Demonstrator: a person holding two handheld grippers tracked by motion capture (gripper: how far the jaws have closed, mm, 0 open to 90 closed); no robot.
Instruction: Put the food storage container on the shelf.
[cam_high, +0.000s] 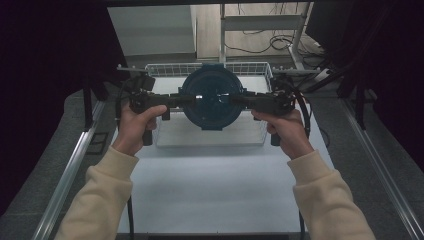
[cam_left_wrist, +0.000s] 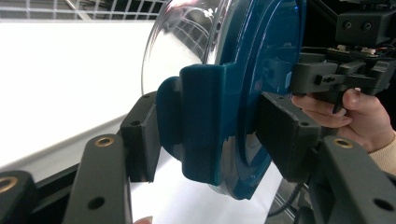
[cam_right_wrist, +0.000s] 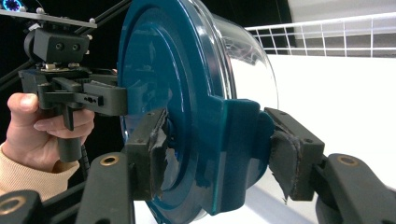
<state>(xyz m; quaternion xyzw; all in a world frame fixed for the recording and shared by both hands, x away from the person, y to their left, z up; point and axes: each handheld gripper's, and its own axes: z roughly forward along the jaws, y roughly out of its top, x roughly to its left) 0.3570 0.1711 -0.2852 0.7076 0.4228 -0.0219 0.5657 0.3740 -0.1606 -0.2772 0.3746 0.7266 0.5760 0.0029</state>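
The white table (cam_high: 210, 190) spreads from the near edge to a white wire basket (cam_high: 257, 67) at its far side; above the basket's near half hangs a round blue lidded container (cam_high: 210, 97) with a clear bowl body, carried between the two grippers. The left gripper (cam_high: 175, 100) clamps the lid's left clip tab and the right gripper (cam_high: 245, 102) clamps the right one, each set of jaws pressed onto blue plastic. I judge this a two-handed carry at the basket, lifting out or lowering in; the next move calls for both hands travelling level together so the container does not twist. The gripper views show the clear bowl (cam_left_wrist: 182, 42) and the clip tabs (cam_right_wrist: 233, 154) edge-on, which the high view, facing the lid flat-on, hides
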